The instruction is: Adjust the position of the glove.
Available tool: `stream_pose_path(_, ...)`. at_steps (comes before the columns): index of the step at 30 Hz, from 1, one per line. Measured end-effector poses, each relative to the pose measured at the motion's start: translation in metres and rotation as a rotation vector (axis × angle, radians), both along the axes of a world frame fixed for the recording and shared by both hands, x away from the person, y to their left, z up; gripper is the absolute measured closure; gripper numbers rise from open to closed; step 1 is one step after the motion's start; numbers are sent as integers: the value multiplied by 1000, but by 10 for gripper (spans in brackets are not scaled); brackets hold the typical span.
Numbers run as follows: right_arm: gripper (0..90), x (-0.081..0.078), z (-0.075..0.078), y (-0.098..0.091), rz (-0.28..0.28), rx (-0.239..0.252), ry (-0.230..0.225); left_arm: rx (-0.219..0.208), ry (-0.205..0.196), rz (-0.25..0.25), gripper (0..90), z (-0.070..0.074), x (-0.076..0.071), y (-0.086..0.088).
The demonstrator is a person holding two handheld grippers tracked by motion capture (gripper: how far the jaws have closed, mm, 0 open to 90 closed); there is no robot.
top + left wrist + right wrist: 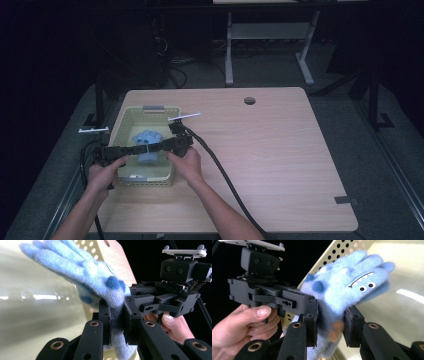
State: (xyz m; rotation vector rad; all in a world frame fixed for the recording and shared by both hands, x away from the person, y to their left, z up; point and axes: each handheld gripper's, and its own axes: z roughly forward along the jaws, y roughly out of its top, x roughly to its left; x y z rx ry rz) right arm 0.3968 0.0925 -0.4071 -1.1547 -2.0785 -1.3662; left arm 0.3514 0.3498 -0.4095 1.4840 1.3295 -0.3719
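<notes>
Nearest the camera in the high view, two forearms are seen coming in from six o'clock, each hand wrapped around a gripper above the near end of a pale yellow perforated basket [166, 176]. The left gripper [134, 148] is pointed toward three o'clock and the right gripper [156, 147] toward nine o'clock, so that their tips are brought together over the basket. Between them a fuzzy blue glove [147, 144] is held just above the basket's floor. In the left gripper view, the left gripper [117, 322] is seen pressed tight on the glove [87, 275] at its cuff, the cloth squeezed thin between the pads, with the fingers of the glove spread toward eleven o'clock. In the right gripper view, the right gripper [331, 322] is seen pinching the same cuff of the glove [352, 282], where orange spots are visible; a stitched toothy mouth and two eyes are shown on the glove's face. Beyond the basket, at its twelve o'clock rim, a grey handle [154, 108] is seen. The wooden table [280, 150] is spread out toward three o'clock, with a round hole [249, 100] near its far edge.
</notes>
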Motion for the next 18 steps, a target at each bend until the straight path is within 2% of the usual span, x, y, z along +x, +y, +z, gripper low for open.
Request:
stream_pose_path(6,662,0,-3,2,0,-21,2,34,15,-4,788,-1,1,1)
stream_pose_path(10,609,0,-5,2,-4,-49,-3,52,26,-4,787,-1,1,1)
stream_pose_path(14,590,1,0,-6,-27,-58,-14,115,50,-20,786,-2,2,1)
stream_pose_path(16,588,2,3,-12,-40,-62,-22,188,67,-30,783,-2,4,-1)
stream_pose_path(17,588,2,3,-12,-40,-62,-22,188,67,-30,783,-2,4,-1)
stream_pose_path(18,585,2,4,-15,-41,-60,-25,229,80,-41,783,-4,5,-3)
